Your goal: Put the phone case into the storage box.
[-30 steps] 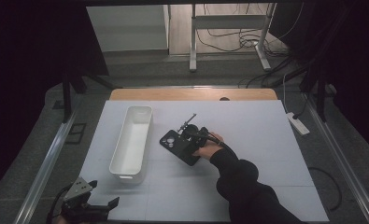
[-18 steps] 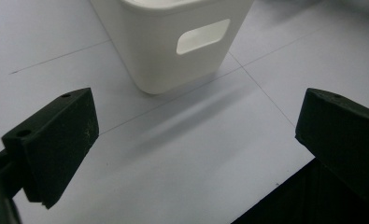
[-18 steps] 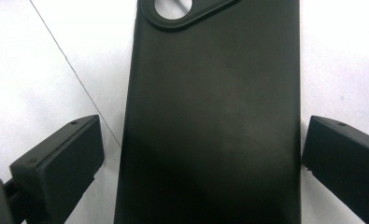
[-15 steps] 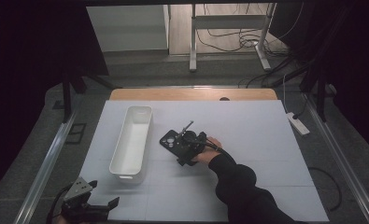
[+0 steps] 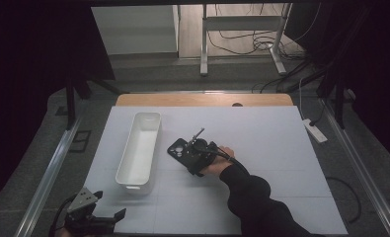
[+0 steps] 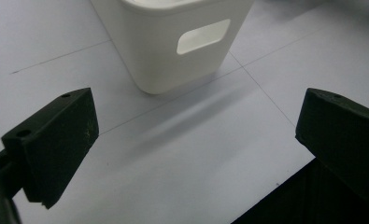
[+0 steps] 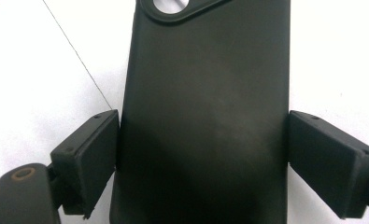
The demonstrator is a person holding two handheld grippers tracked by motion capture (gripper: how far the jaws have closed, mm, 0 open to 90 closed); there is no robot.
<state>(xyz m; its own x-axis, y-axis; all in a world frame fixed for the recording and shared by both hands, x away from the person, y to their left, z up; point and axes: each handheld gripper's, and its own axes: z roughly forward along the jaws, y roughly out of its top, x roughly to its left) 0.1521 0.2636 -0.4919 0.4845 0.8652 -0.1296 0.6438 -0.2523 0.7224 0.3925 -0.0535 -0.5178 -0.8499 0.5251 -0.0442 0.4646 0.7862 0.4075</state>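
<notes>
Lower left of the high view: left gripper [image 5: 117, 216] rests at the near table edge, jaws apart with nothing between them. It looks parked there to stay out of the way. Its own view faces the bin's [image 6: 173, 42] short end with the handle slot, mat [image 6: 182, 158] bare between the jaws.

Centre of the high view: right gripper [image 5: 195, 158] sits low on the mat [image 5: 261, 138], hand [image 5: 217, 160] behind it, over the black phone case [image 5: 177, 148]. The case lies flat, back up, camera cutout toward the upper part of the right gripper view. There the case [image 7: 205, 116] fills the gap between the 2 pads [image 7: 86, 158], 1 on each long edge. The jaws have just been closing on it. Both pads meet the edges, so I judge it clamped across its width, a grip that suits a thin, flat thing.

Just left of the case in the high view: the white bin [image 5: 139, 148], long side parallel, apart from the case, looks empty. Likely the drop spot, so the case needs only a short lift and a shift left.
</notes>
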